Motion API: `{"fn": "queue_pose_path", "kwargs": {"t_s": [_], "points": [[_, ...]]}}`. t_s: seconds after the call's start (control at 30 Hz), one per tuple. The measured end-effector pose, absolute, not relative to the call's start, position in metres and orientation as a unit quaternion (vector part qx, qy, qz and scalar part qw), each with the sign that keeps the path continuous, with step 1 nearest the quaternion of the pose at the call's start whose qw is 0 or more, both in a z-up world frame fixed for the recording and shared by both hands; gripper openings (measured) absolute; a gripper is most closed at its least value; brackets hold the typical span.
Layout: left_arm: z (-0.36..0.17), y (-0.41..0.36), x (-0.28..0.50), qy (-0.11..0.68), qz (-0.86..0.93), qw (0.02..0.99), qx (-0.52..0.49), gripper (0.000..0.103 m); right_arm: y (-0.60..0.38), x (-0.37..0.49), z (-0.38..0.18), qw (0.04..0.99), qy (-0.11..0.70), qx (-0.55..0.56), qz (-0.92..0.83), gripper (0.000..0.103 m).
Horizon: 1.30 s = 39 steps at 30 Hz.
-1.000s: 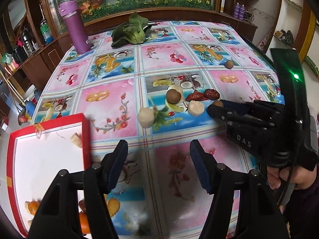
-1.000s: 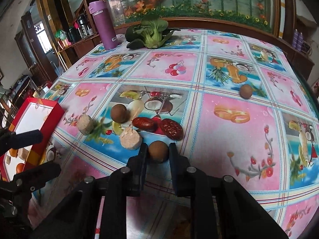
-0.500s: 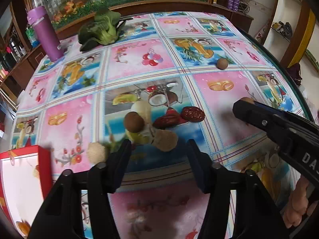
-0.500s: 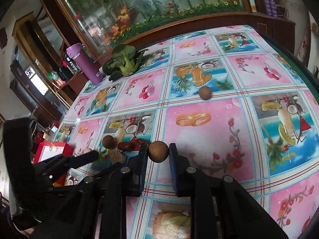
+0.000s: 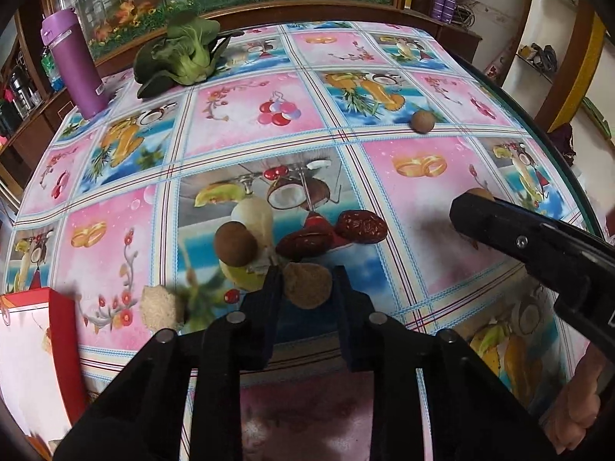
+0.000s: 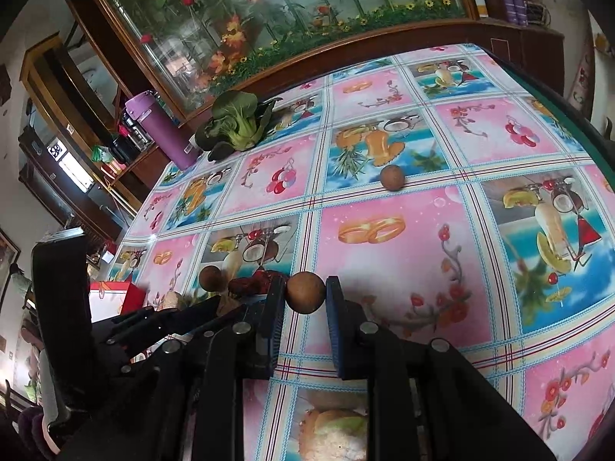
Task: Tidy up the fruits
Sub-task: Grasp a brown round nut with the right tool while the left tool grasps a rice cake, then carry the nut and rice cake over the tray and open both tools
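Observation:
My left gripper (image 5: 306, 282) is shut on a tan, rough fruit piece (image 5: 307, 288) on the patterned tablecloth. Just beyond it lie a brown round fruit (image 5: 235, 244), two red dates (image 5: 305, 244) and, to the left, a pale rough piece (image 5: 161, 307). My right gripper (image 6: 305, 294) is shut on a small brown round fruit (image 6: 305, 292), held above the cloth. In the left wrist view it reaches in from the right (image 5: 472, 211). Another brown fruit (image 6: 392, 178) lies alone farther back. The red-rimmed tray (image 5: 57, 345) is at the lower left.
A bok choy (image 5: 180, 53) and a purple bottle (image 5: 73, 65) stand at the table's far left. A wooden planter ledge runs behind the table. The table's dark edge (image 5: 557, 153) curves down the right. A hand (image 5: 576, 403) holds the right gripper.
The left gripper moved forward to the tan piece and its fingers narrowed onto it. The right gripper lifted the brown fruit and swung right, away from the cluster.

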<state>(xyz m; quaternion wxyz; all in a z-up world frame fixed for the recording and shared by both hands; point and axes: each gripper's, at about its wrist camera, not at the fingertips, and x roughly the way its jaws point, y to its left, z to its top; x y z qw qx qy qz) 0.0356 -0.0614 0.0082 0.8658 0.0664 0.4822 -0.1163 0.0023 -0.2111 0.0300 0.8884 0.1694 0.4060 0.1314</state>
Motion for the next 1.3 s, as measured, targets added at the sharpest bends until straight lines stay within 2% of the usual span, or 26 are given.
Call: {"fn": "queue_pose_path", "kwargs": {"t_s": [0.17,0.33,0.53,0.77,1.07,1.3], "points": [[0.018,-0.061,0.023,0.468,-0.109,0.874,0.069,0.028,-0.211,0.001,0.030,0.893,0.398,0.167,0.126,0.020],[0.051,-0.046,-0.009,0.430,-0.101,0.895,0.064,0.028,-0.208,-0.003,0.035,0.903,0.376,0.163,0.128,0.020],[0.096,-0.009,-0.057,0.372,-0.081,0.924,0.048,0.028,-0.205,-0.010,0.043,0.921,0.334,0.157,0.124,0.020],[0.129,0.059,-0.100,0.322,-0.021,0.946,0.021,0.028,-0.152,-0.031,0.062,0.909,0.334,0.169,0.184,0.019],[0.123,0.173,-0.137,0.305,0.102,0.947,-0.023,0.028,-0.043,-0.064,0.111,0.896,0.319,0.105,0.290,0.019],[0.102,0.227,-0.161,0.319,0.140,0.936,-0.050,0.028,0.027,-0.086,0.093,0.867,0.355,0.052,0.347,0.019]]}}
